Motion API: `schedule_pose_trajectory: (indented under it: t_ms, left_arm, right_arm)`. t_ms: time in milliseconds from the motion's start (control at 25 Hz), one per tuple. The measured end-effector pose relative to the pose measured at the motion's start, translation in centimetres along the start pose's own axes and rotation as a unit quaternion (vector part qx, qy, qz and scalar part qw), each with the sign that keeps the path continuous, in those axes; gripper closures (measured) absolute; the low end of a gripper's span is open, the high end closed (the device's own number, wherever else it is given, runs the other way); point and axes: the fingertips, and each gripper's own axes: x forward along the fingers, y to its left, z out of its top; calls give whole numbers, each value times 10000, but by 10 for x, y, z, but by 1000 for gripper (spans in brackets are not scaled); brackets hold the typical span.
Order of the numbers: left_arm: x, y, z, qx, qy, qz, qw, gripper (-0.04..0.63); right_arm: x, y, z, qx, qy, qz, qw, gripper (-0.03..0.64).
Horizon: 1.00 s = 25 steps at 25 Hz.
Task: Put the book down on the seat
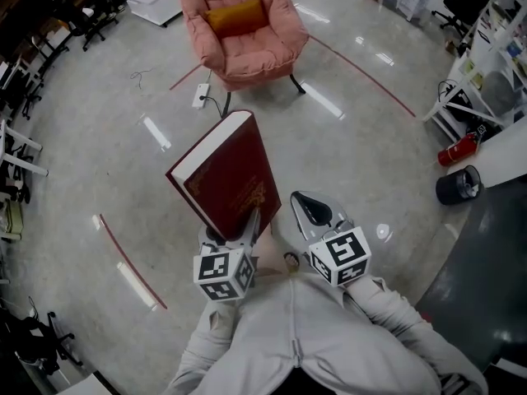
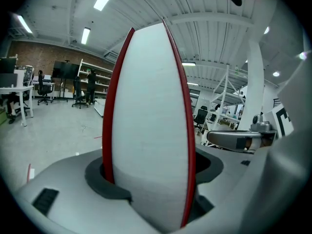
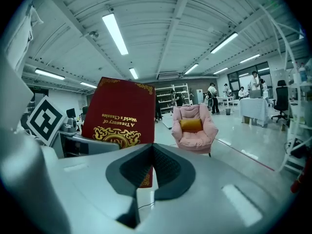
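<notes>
A thick dark red book (image 1: 226, 175) with gold print stands tilted upright in my left gripper (image 1: 247, 225), low over the floor and in front of the person. In the left gripper view its white page edge (image 2: 148, 126) fills the space between the jaws, and the left gripper (image 2: 152, 172) is shut on its lower end. My right gripper (image 1: 300, 200) hangs just right of the book, shut with nothing in it (image 3: 152, 147). The book's cover (image 3: 119, 113) shows to its left. The pink armchair (image 1: 243, 27) with an orange cushion (image 1: 235, 15) on its seat stands some way ahead (image 3: 195, 130).
A white power strip (image 1: 202, 95) with a cable lies on the floor before the chair. Red tape lines (image 1: 132, 262) cross the floor. A red fire extinguisher (image 1: 457, 149), a black bin (image 1: 459, 185) and white shelves (image 1: 486, 72) stand at right. People stand far back (image 3: 212, 96).
</notes>
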Motion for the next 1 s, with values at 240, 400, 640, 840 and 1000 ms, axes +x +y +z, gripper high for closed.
schedule_pose_trajectory:
  t_ms: [240, 400, 640, 840, 1000]
  left_arm:
    - [41, 9, 17, 35, 36, -59, 10000, 250]
    - [72, 23, 33, 125, 126, -108, 9998, 250]
    - [127, 47, 57, 61, 218, -155, 9996, 250]
    - [172, 66, 89, 86, 316, -271, 9991, 250]
    - [207, 83, 116, 115, 299, -380, 9988, 250]
  right_arm:
    - [35, -25, 10, -62, 33, -33, 10000, 617]
    - [69, -41, 24, -72, 68, -57, 9999, 617]
    - [124, -67, 40, -86, 178, -21, 9998, 617]
    - [169, -89, 66, -49, 186, -104, 9998, 617]
    - [206, -105, 84, -30, 138, -210, 9997, 617]
